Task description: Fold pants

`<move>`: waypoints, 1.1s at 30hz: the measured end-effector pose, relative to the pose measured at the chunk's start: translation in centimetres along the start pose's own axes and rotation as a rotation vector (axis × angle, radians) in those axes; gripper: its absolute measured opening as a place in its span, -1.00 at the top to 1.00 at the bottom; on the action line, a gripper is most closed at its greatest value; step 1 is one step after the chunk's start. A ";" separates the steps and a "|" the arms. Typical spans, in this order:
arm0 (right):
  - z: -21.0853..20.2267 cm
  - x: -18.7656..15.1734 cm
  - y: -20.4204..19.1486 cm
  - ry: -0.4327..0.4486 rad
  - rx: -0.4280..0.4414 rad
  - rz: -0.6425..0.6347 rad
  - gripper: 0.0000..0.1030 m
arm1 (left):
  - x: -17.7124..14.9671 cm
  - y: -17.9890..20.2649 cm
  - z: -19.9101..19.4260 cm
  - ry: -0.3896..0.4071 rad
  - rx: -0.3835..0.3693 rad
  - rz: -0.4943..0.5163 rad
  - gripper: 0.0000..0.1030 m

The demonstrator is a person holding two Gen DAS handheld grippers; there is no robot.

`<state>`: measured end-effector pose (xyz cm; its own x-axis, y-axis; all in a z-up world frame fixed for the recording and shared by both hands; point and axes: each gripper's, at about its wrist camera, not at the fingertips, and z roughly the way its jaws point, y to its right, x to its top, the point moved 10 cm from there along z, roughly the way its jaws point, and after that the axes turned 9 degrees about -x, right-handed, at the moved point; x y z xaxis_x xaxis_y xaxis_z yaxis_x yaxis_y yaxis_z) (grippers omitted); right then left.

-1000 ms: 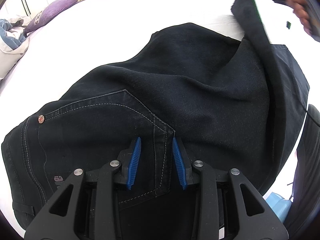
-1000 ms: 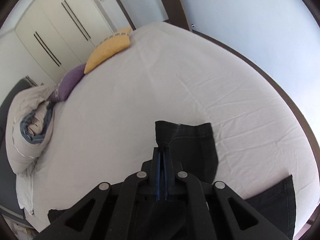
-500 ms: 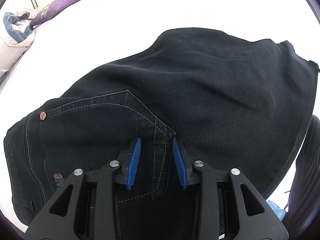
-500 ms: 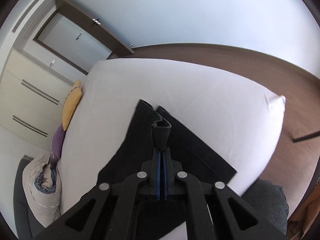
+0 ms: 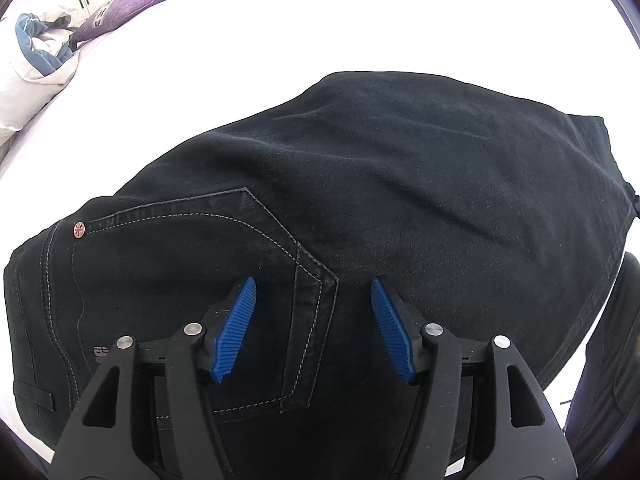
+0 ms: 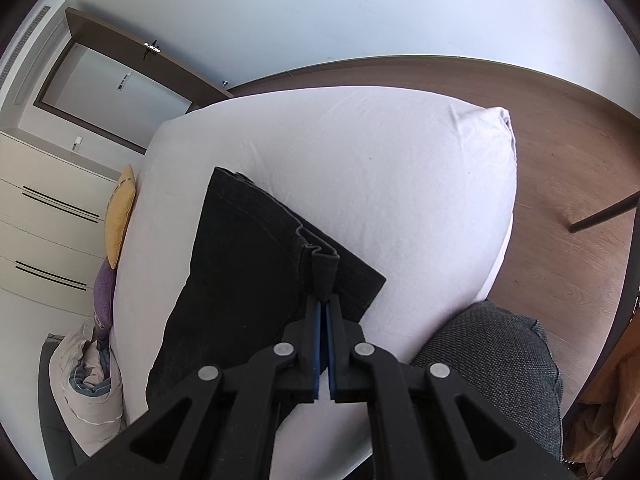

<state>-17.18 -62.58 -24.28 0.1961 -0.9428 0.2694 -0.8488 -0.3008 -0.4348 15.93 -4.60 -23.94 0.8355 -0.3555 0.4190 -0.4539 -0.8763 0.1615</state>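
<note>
Done so far: I judge one fold made; the legs of the pants [image 5: 400, 184] lie doubled over the seat end, hems near the waist side.
Left to do: let go of the hem, smooth it, probably fold once more.
Where: on the white bed [image 6: 360, 152], near its corner.
Left tongs [image 5: 312, 320]: just been opening, now spread above the back pocket [image 5: 224, 280], gripping nothing.
Right tongs [image 6: 323, 308]: pressed together, pinching the bunched hem.
Look: black denim, pale stitching, copper rivet [image 5: 79, 229], soft creases.
</note>
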 end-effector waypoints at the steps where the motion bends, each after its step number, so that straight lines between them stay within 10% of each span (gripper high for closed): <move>1: -0.1 0.0 0.2 0.000 -0.001 0.002 0.94 | -0.1 0.0 0.0 -0.001 -0.002 0.004 -0.14; 14: 1.3 0.0 1.7 -0.069 -0.084 -0.039 0.93 | -1.1 -0.2 0.0 -0.023 -0.016 0.089 -0.16; 17: 0.3 0.3 2.4 -0.060 -0.161 -0.055 0.57 | -1.2 -0.3 -0.5 -0.001 -0.019 0.086 -0.16; 22: -3.2 0.9 0.0 0.019 -0.153 -0.174 0.53 | -1.0 1.7 -2.7 0.082 -0.064 0.108 -0.16; 26: -2.3 -4.5 -8.7 -0.109 0.027 -0.403 0.53 | -0.9 4.1 -1.8 0.056 -0.097 0.149 -0.16; 30: 0.7 -12.1 -14.6 -0.254 0.067 -0.678 0.53 | -2.3 4.2 0.2 -0.028 -0.095 0.159 -0.16; 33: 3.7 -16.1 -13.7 -0.412 0.045 -0.654 0.53 | -3.3 4.0 -0.3 -0.040 -0.099 0.174 -0.16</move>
<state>-6.93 -43.84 -25.80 0.8249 -0.5462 0.1457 -0.4787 -0.8120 -0.3340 11.27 -6.82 -24.40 0.7525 -0.5129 0.4132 -0.6191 -0.7649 0.1780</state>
